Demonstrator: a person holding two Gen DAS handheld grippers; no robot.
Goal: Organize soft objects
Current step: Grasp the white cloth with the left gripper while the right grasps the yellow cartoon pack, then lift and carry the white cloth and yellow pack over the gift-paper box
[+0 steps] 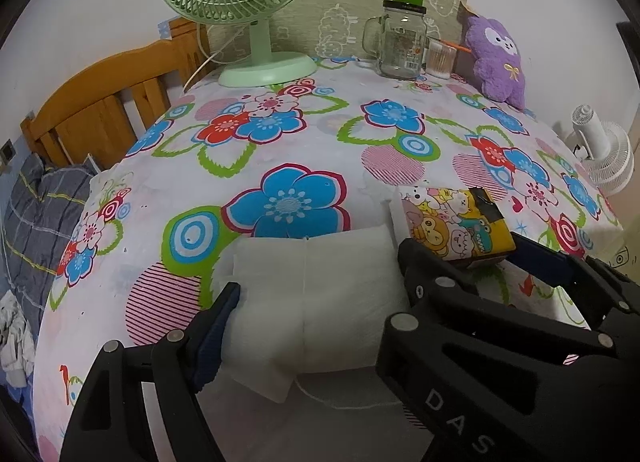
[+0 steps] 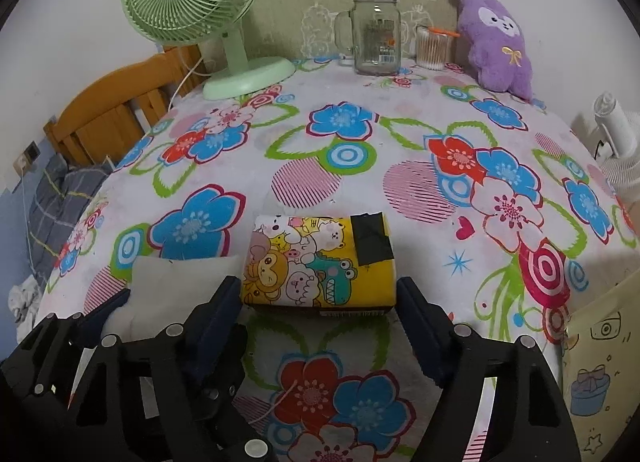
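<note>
while both grippers point down at the near part of a table covered by a flowered cloth [image 2: 400,142], each one straddles a soft packet. the left gripper [image 1: 316,294] has its fingers spread around a white tissue pack [image 1: 312,294]; its left pad lies against the pack's left edge, and the right finger is hidden behind the other gripper's frame, so i cannot tell whether the pack is pinched. the right gripper [image 2: 318,292] has its fingers spread on either side of a yellow cartoon tissue pack [image 2: 316,258], each pad just beside or touching a near corner of the pack; a firm pinch cannot be made out. the two packs lie side by side on the cloth, the white one to the left and touching or almost touching the yellow one, which has a dark patch of tape on its far right corner. at the far edge stand a green fan [image 2: 192,2] on the left, a glass jar with a green cap [image 2: 374,34] in the middle, a small tub of cotton swabs [image 2: 431,48] just right of it, and a purple plush toy [image 2: 496,46] on the far right.
</note>
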